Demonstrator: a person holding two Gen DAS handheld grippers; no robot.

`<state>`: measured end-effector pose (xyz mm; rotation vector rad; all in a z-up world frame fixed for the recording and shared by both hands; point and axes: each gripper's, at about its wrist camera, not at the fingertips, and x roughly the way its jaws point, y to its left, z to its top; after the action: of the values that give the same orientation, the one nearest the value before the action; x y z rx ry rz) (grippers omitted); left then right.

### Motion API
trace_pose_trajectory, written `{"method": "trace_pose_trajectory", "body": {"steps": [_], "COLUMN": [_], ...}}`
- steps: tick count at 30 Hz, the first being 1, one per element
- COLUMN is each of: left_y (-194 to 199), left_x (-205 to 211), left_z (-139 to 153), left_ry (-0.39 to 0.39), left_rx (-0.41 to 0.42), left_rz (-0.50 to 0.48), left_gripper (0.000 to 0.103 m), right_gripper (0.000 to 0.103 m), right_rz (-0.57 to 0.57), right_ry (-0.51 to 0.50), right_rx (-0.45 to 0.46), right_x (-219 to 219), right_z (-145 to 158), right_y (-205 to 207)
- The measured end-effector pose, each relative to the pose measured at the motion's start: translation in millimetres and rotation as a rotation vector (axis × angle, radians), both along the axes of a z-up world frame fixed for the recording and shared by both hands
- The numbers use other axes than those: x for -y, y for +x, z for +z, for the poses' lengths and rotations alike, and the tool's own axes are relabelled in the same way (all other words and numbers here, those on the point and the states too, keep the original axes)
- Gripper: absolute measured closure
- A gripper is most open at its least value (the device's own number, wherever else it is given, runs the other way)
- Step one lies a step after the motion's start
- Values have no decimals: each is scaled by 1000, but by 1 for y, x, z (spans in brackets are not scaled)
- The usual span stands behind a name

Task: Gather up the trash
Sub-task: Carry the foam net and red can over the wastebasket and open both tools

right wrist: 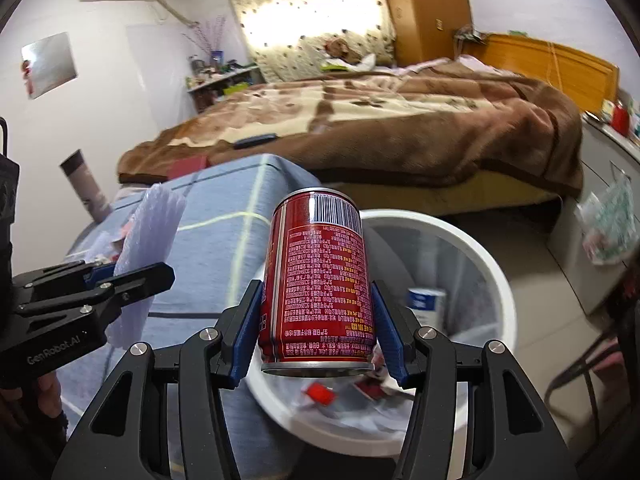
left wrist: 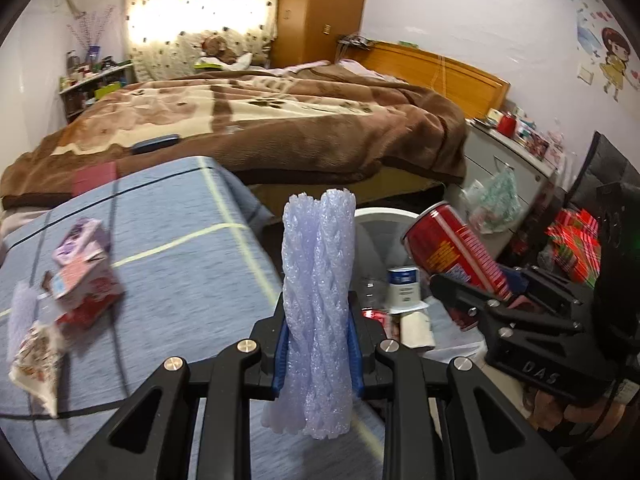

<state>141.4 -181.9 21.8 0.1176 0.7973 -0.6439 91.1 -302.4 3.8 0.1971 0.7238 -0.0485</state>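
Patience would have helped: right gripper (right wrist: pixel 318 312) clamped the can (right wrist: pixel 320 276), left gripper (left wrist: pixel 318 344) the foam sleeve (left wrist: pixel 318 304); release only once each hung squarely over the bin (right wrist: pixel 472 236).

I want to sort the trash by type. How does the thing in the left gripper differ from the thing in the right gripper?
The foam sleeve is pale lilac, soft netted foam, squeezed narrow between the pads; the red can is rigid metal, printed with text and a barcode, and keeps its round shape. The left gripper is nearly shut on the sleeve; the right gripper stands wider. Both are clamped upright near the white bin.
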Motion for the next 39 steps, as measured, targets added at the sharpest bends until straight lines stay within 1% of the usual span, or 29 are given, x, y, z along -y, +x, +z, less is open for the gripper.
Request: {"method": "trace_pose_trajectory", "body": {"steps": [9, 13, 16, 17, 19, 20, 21, 22, 24, 32, 39], "left_y": [7, 9, 12, 12, 11, 11, 12, 13, 13, 12, 12], "left_x": [51, 64, 69, 70, 70, 70, 70, 69, 68, 51, 31], "left_z": [-21, -28, -32, -32, -32, -32, -32, -31, -31, -22, -16], "left_ry": [39, 63, 59, 56, 54, 53, 47, 43, 46, 22, 7], "left_rx": [-58, -65, -87, -90, -81, -86, -90, -91, -88, -71, -64], "left_rz": [-76, -82, -85, -84, -89, -90, -89, -86, -75, -49, -11], "left_gripper": [77, 77, 77, 76, 68, 62, 58, 57, 50, 47, 47], "right_gripper": [49, 49, 49, 49, 49, 49, 48, 48, 44, 43, 43], "right_rz": [-106, -134, -144, -146, -154, -157, -160, -166, -170, -163, -156], "right_ry": [-13, -23, -30, -30, -23, -20, -16, -15, -19, -41, -41], "right_rx": [-93, -126, -141, -148, -158, -162, -165, -163, -152, -119, -95], "right_x": [32, 42, 48, 50, 53, 54, 55, 55, 54, 48, 39], "right_z": [-23, -30, -33, -34, -36, -37, -38, -38, -36, -27, -20], "right_y": [1, 0, 2, 3, 4, 4, 6, 5, 4, 1, 1]}}
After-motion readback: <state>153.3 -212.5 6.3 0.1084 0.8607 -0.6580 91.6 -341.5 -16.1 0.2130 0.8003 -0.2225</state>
